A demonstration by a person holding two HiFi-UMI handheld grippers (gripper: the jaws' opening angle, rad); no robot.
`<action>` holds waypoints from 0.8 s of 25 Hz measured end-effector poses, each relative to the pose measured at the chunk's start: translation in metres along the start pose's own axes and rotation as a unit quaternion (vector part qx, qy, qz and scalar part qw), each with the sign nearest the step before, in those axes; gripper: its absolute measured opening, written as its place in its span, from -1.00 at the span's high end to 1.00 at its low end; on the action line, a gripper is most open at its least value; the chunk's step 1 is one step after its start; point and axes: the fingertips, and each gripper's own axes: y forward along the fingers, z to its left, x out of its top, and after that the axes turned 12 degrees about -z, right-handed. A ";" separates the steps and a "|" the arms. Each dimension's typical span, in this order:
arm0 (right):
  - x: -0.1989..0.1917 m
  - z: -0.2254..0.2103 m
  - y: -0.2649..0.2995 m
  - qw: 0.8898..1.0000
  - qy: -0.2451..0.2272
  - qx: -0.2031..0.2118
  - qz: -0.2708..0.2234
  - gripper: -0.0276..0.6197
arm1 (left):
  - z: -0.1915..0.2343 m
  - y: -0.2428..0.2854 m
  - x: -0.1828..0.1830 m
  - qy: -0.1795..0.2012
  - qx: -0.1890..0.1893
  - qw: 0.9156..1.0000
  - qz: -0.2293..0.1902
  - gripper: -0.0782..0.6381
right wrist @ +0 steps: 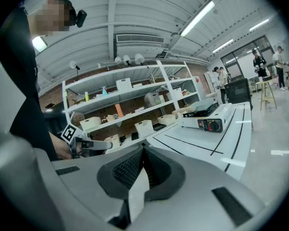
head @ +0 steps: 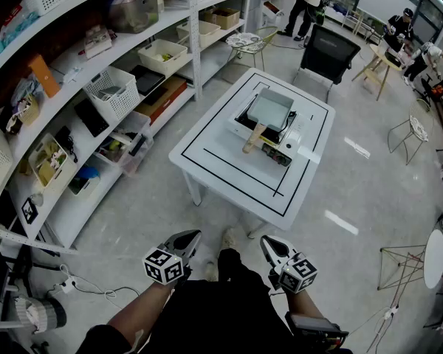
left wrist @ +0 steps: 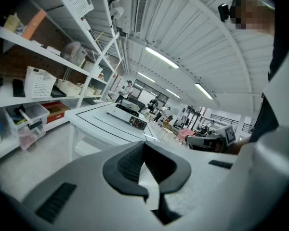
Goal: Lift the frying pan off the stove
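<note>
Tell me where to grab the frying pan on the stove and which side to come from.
Grip the wooden handle: it sticks out of the square frying pan over the stove's near side, pointing roughly toward you. Probably best to come from the table's near side, in line with the handle, jaws closing across its narrow width.

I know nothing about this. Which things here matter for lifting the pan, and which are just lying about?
For the job:
frying pan
stove
table under them
left tool and right tool, both shut and empty

Lying about:
shelves of baskets
black chair
round stool
</note>
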 end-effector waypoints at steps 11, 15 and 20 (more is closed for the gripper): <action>0.000 0.011 -0.006 1.000 -0.020 0.003 -0.005 0.84 | -0.012 -0.005 0.006 0.037 -0.009 0.999 0.005 0.76; 0.005 0.012 -0.007 1.000 -0.001 -0.004 -0.022 0.84 | -0.012 -0.006 0.008 0.040 -0.009 0.999 0.003 0.76; 0.004 0.012 -0.004 1.000 -0.020 -0.001 -0.014 0.84 | -0.014 -0.008 0.008 0.042 -0.009 0.999 0.001 0.76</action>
